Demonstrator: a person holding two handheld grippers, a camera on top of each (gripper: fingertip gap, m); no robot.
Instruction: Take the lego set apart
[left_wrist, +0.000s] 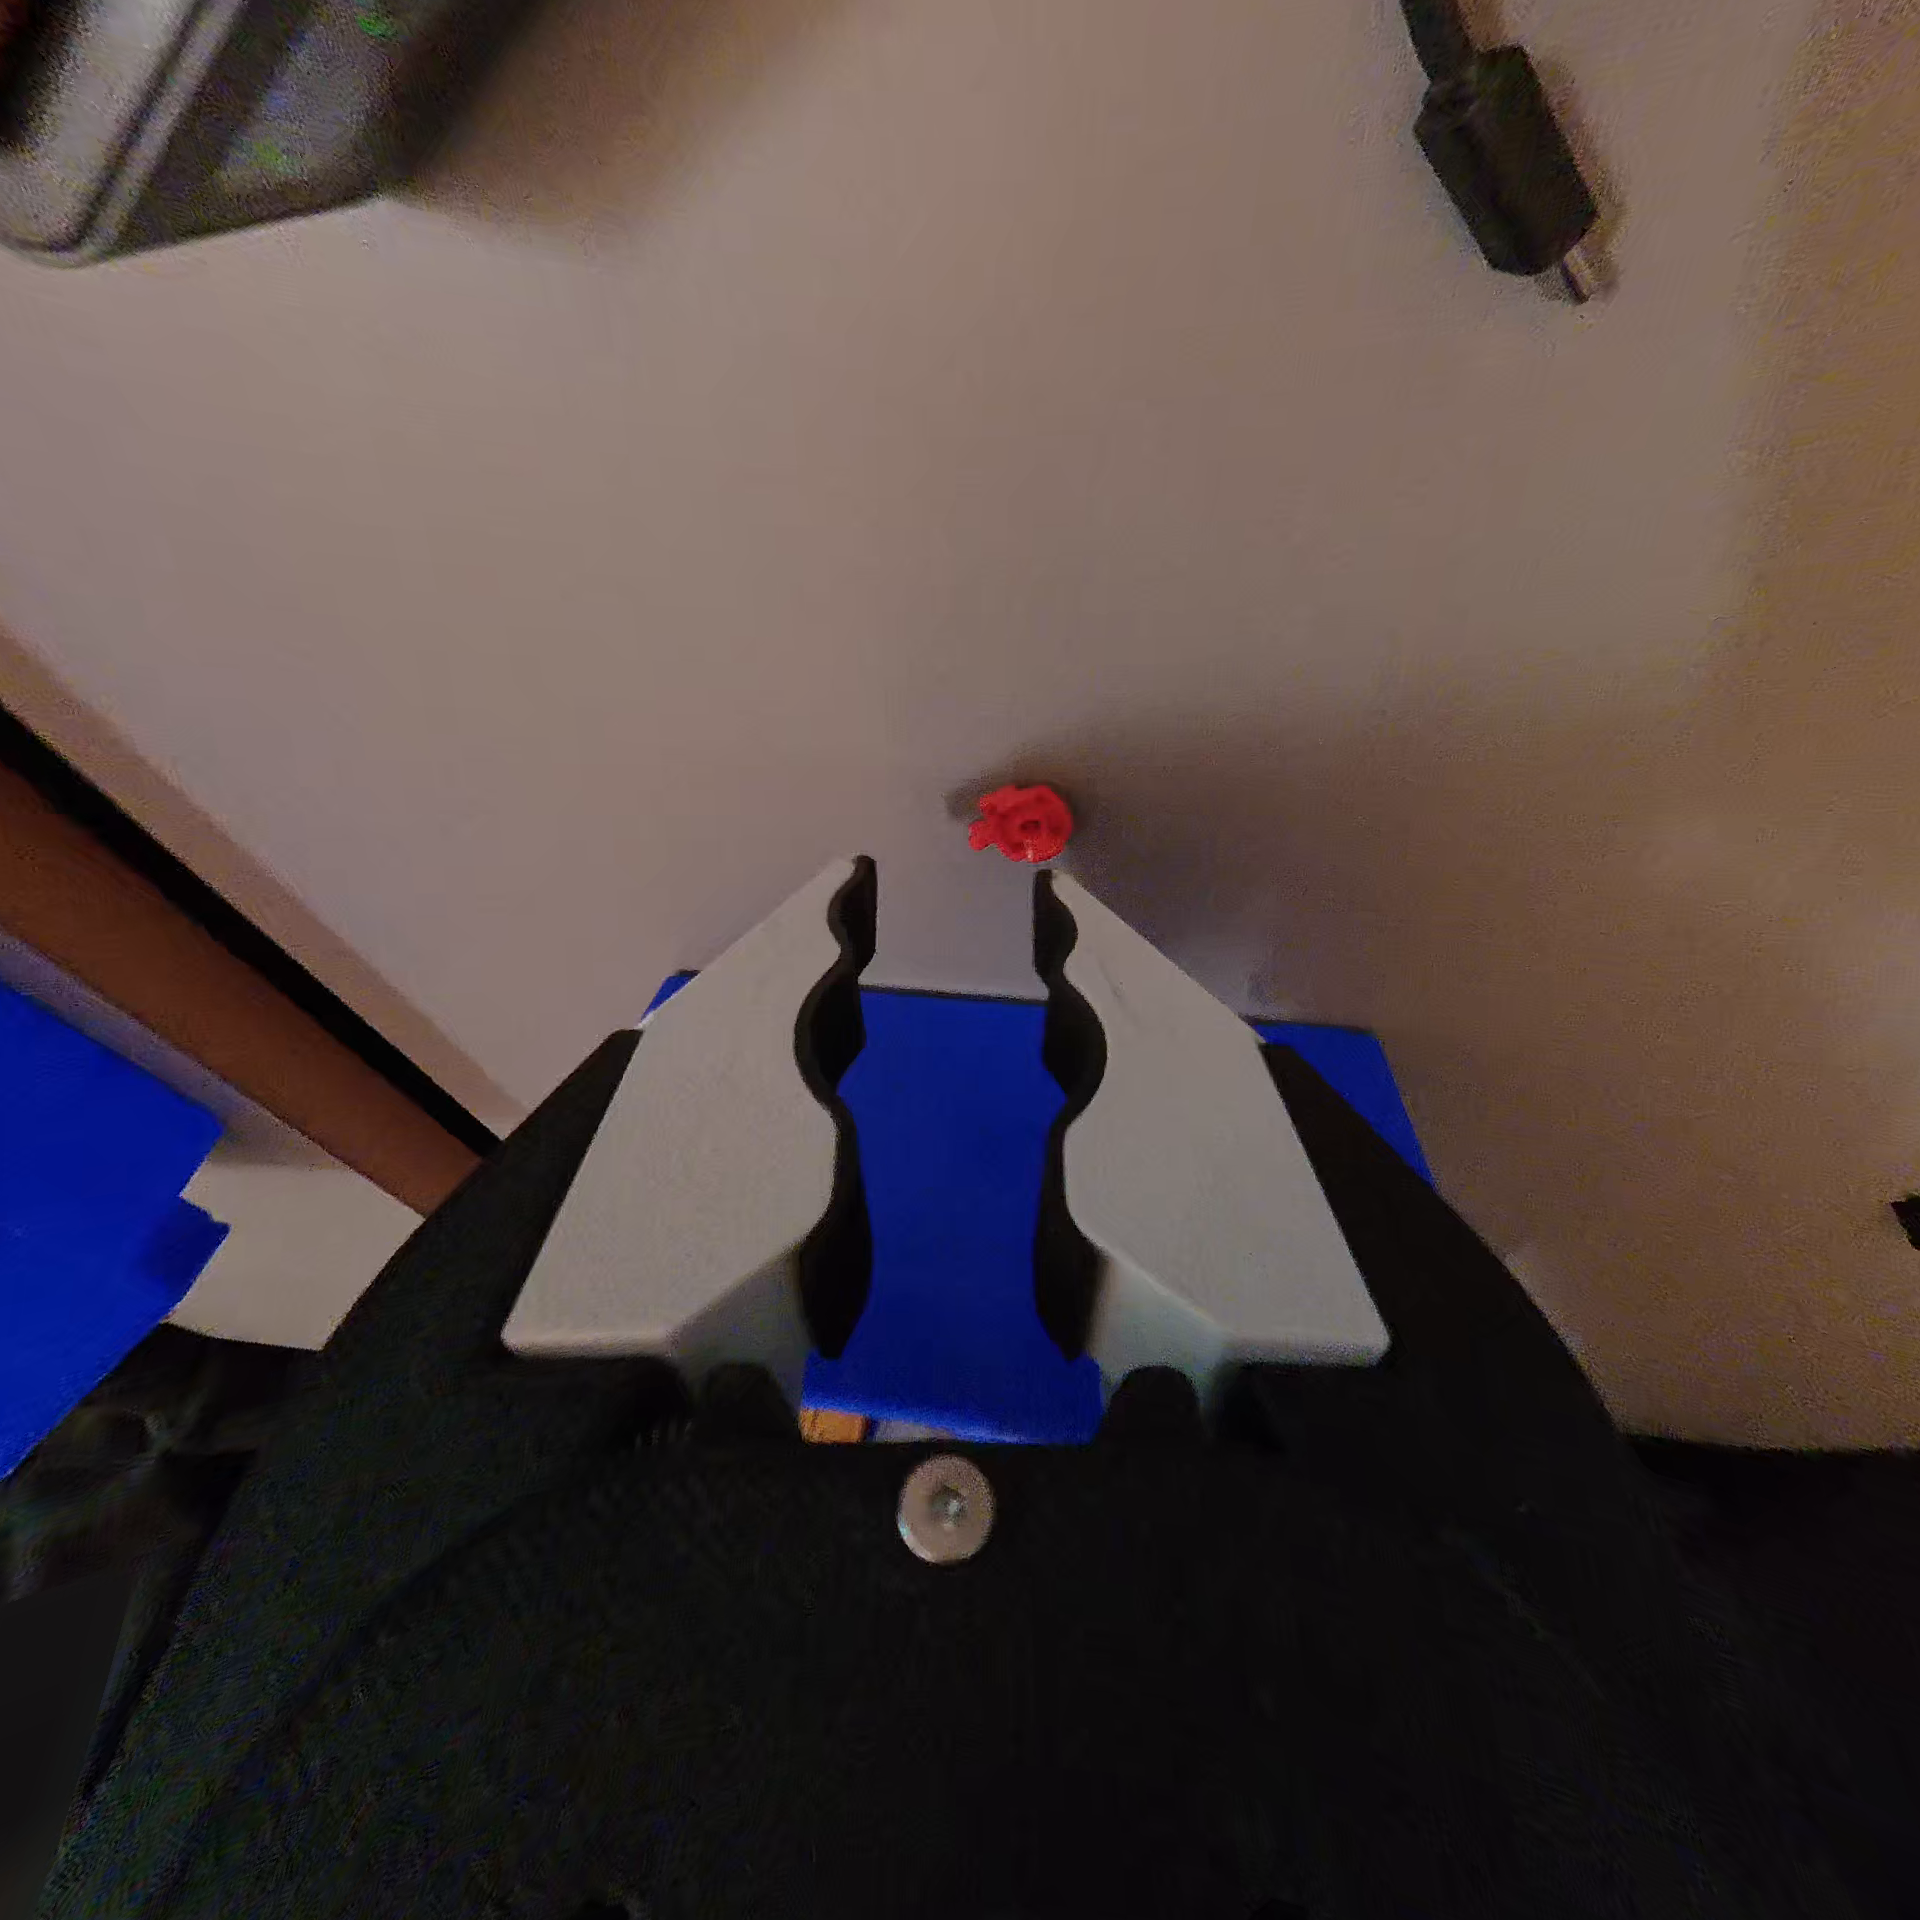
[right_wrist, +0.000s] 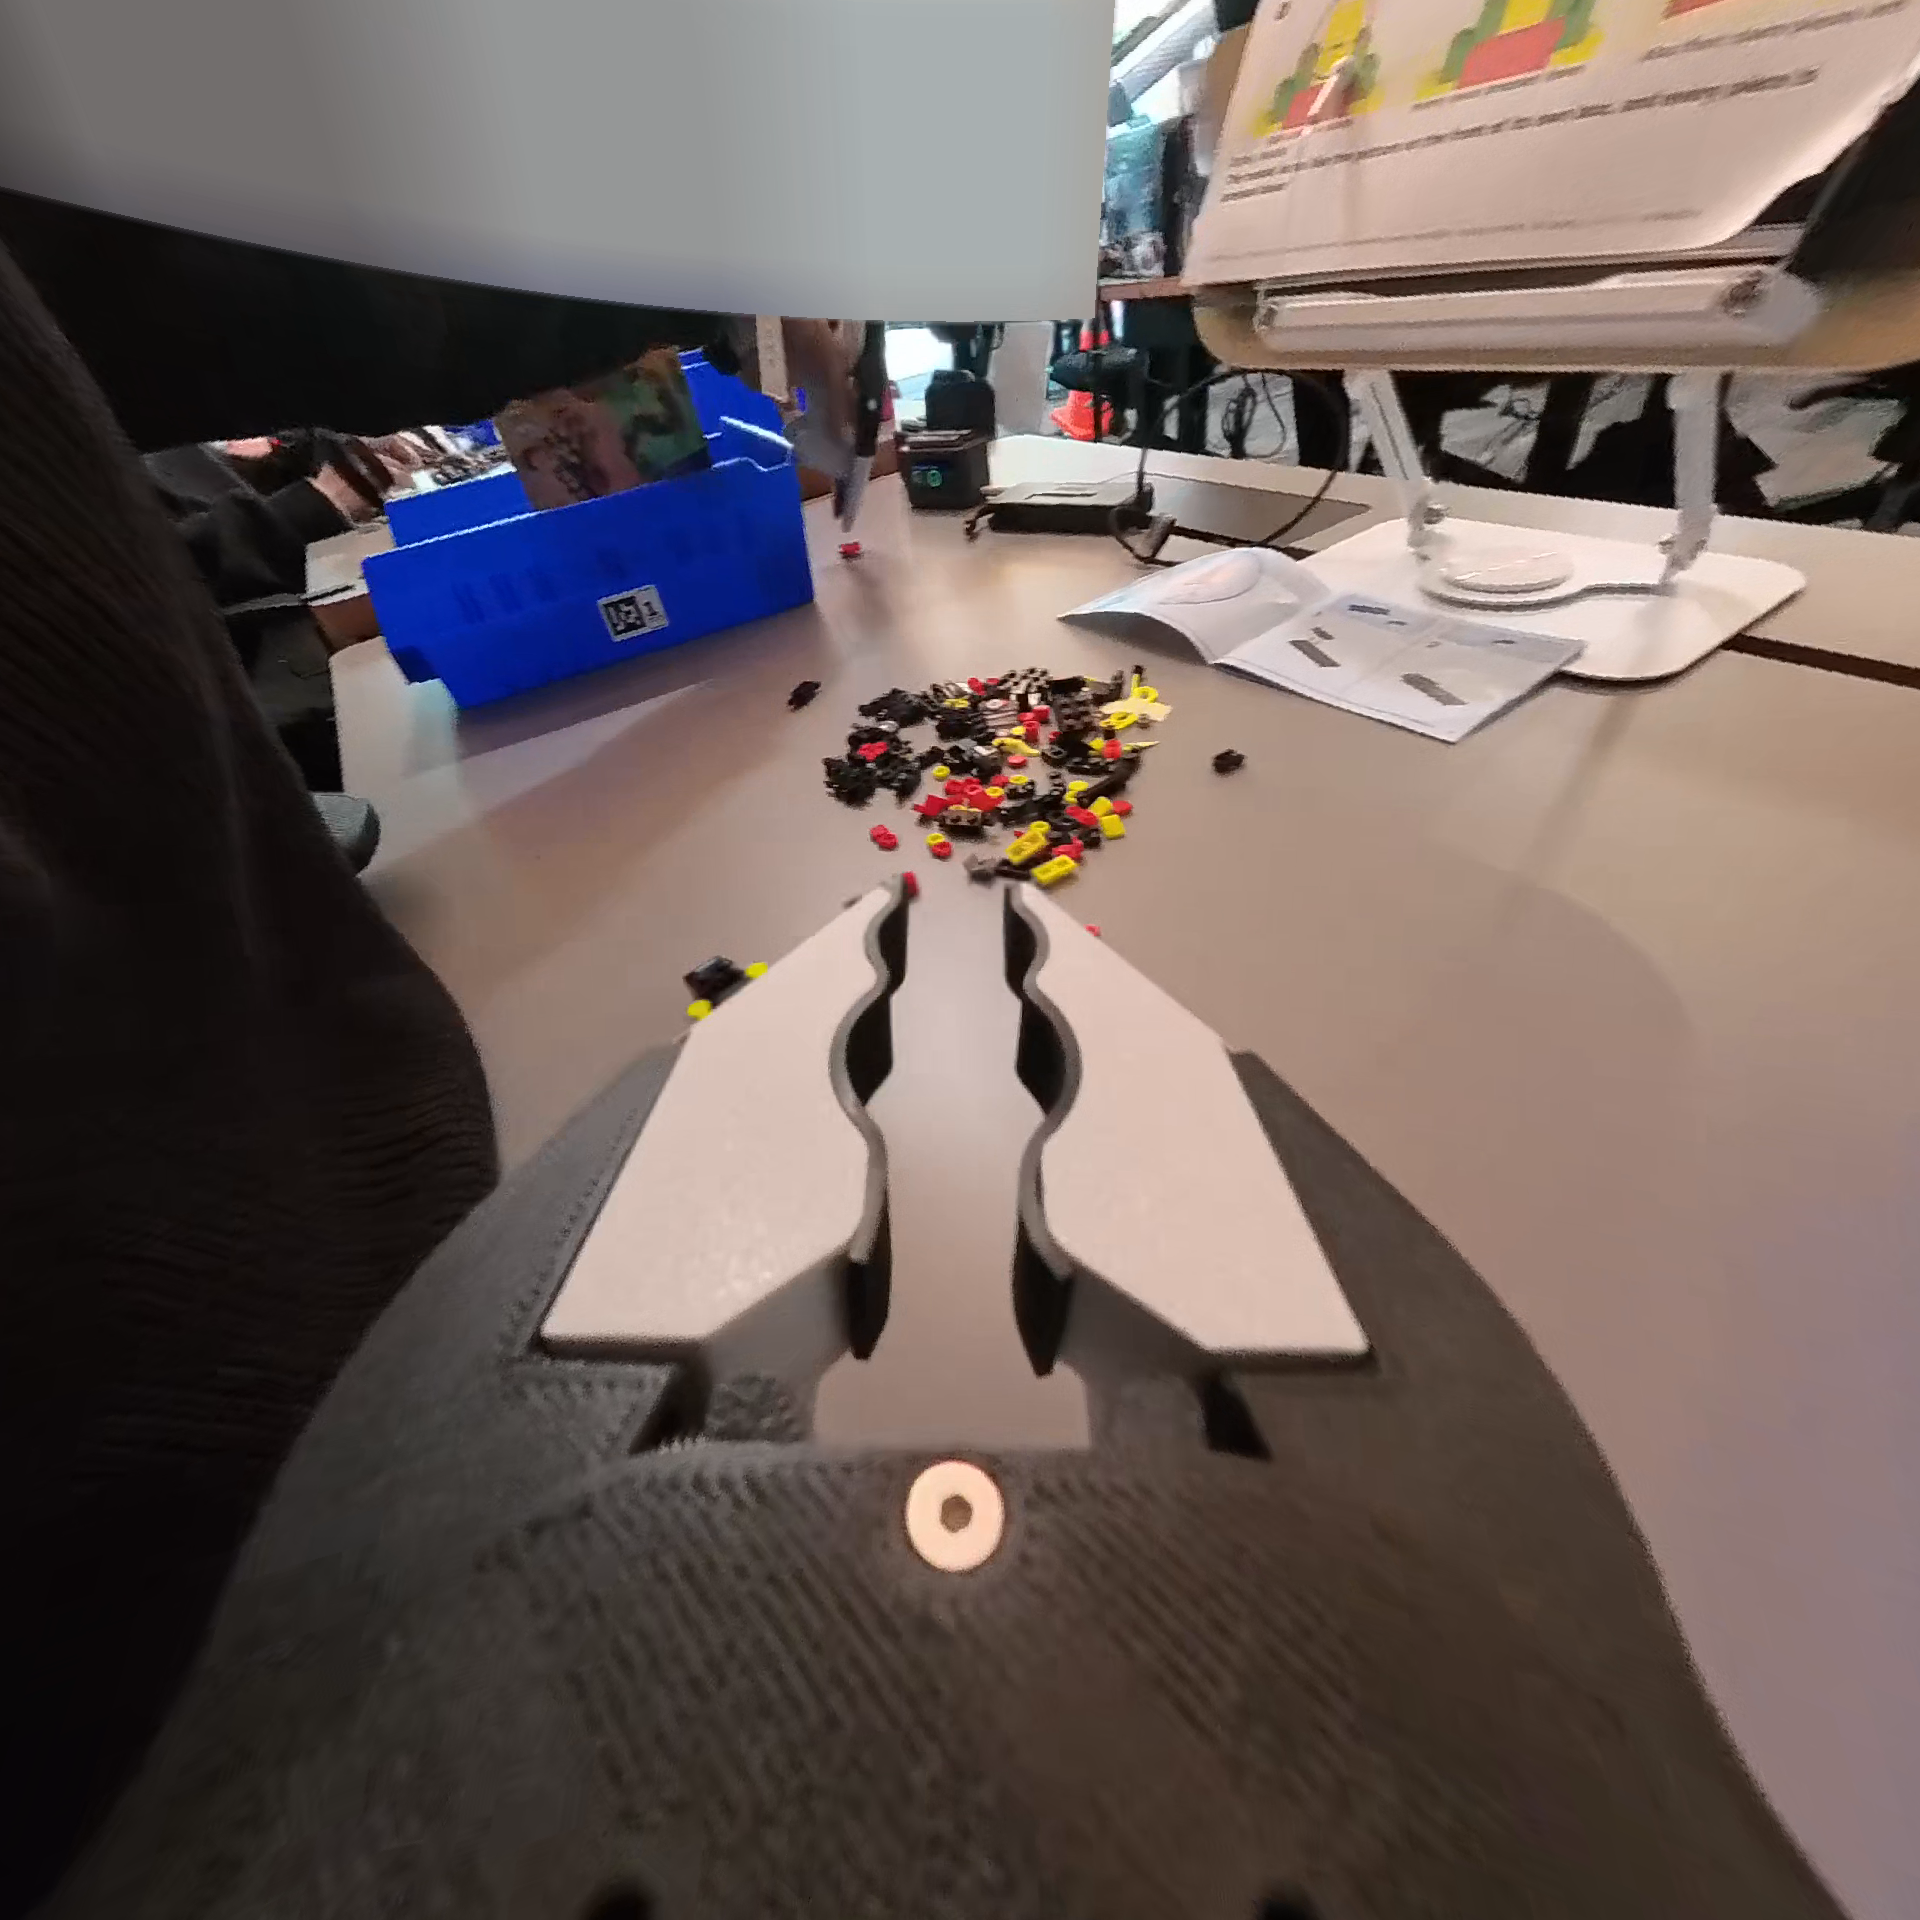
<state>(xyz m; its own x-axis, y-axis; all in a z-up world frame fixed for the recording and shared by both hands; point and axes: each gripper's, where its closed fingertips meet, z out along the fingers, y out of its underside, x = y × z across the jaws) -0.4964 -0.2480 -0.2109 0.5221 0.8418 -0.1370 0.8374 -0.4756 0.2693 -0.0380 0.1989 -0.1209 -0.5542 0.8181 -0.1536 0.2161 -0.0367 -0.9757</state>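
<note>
In the left wrist view my left gripper (left_wrist: 954, 868) is open and empty above the pale table. A small red lego piece (left_wrist: 1020, 824) lies on the table just beyond its right fingertip. In the right wrist view my right gripper (right_wrist: 958, 896) is open and empty, low over the table. A pile of loose black, red and yellow lego pieces (right_wrist: 997, 764) lies just ahead of it. A few stray pieces (right_wrist: 719, 977) lie by its left finger. The left gripper (right_wrist: 854, 457) shows far off beside the blue bin, above the red piece (right_wrist: 851, 549).
A blue bin (right_wrist: 592, 597) stands at the back left; its rim also shows under the left gripper (left_wrist: 951, 1195). An open instruction booklet (right_wrist: 1340, 644) and a white stand (right_wrist: 1538, 582) holding printed pages are at the right. A dark sleeve (right_wrist: 187, 935) fills the left. A black plug (left_wrist: 1507, 166) lies far right. Tip to tip, the grippers are about 65 centimeters apart.
</note>
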